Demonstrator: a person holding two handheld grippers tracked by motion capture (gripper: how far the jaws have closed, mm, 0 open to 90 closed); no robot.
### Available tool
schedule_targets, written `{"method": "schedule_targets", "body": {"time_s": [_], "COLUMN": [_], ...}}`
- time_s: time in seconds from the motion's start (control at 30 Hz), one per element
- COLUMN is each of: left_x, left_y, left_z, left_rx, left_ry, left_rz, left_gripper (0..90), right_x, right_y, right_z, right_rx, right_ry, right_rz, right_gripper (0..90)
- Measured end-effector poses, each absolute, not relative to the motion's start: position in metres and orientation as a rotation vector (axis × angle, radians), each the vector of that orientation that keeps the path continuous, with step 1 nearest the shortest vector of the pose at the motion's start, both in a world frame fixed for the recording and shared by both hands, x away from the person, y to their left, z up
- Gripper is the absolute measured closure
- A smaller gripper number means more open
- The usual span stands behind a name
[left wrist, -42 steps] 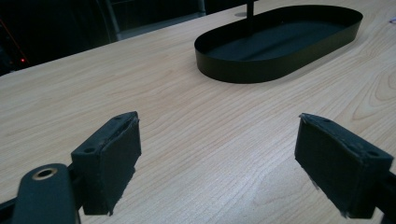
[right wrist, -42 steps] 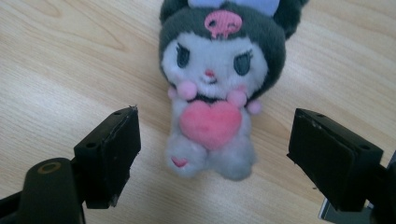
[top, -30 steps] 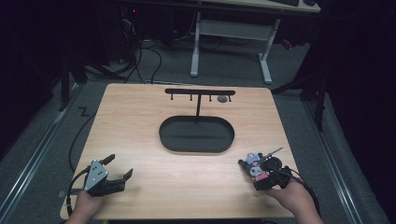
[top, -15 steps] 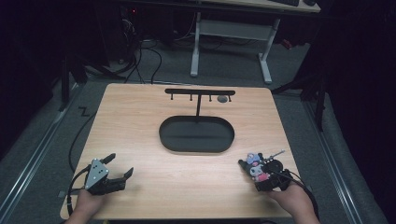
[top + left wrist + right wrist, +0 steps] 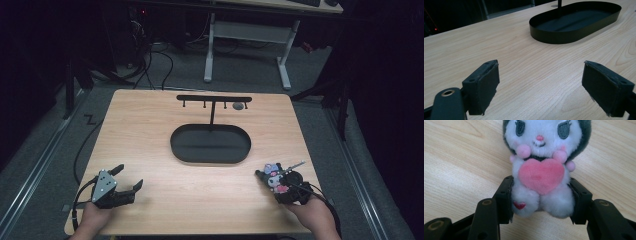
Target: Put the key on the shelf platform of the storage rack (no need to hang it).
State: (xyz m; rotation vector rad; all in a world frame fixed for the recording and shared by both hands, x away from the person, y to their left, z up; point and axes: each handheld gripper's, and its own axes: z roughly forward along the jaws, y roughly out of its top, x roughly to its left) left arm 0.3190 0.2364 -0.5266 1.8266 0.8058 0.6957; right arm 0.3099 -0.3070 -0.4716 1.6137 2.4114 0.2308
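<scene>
A small plush toy [image 5: 541,167], white with a dark hood and a pink heart on its chest, lies on the wooden table [image 5: 150,140] near the front right. My right gripper [image 5: 541,202] is shut on its lower body, a pad pressing each side; its jaws have just been closing on the toy. From above, the plush toy [image 5: 272,175] pokes out of the right gripper [image 5: 280,182]. At the front left my left gripper [image 5: 127,180] stands open over bare wood, and its pads [image 5: 484,85] are far apart with nothing between them.
A black oval tray [image 5: 210,157] sits mid-table, with a black T-shaped hanger stand [image 5: 214,100] rising behind it. The tray [image 5: 574,32] lies ahead of the left gripper. A white desk frame [image 5: 245,35] and cables are on the floor beyond the table.
The right gripper's jaws have drawn in around the plush toy. Both hands stay where they were.
</scene>
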Motion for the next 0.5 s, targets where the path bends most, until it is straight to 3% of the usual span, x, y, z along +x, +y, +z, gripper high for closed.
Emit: {"method": "schedule_targets", "body": {"time_s": [0.5], "left_x": [0.315], "left_y": [0.239], "left_z": [-0.527], "left_rx": [1.814], "left_ry": [0.802], "left_rz": [0.706], "left_gripper": [15.4], "right_x": [0.323], "right_y": [-0.295], "right_z": [-0.450], "right_rx": [1.571], "right_ry": [2.389], "right_rz": [0.276], "right_gripper": [47.7]}}
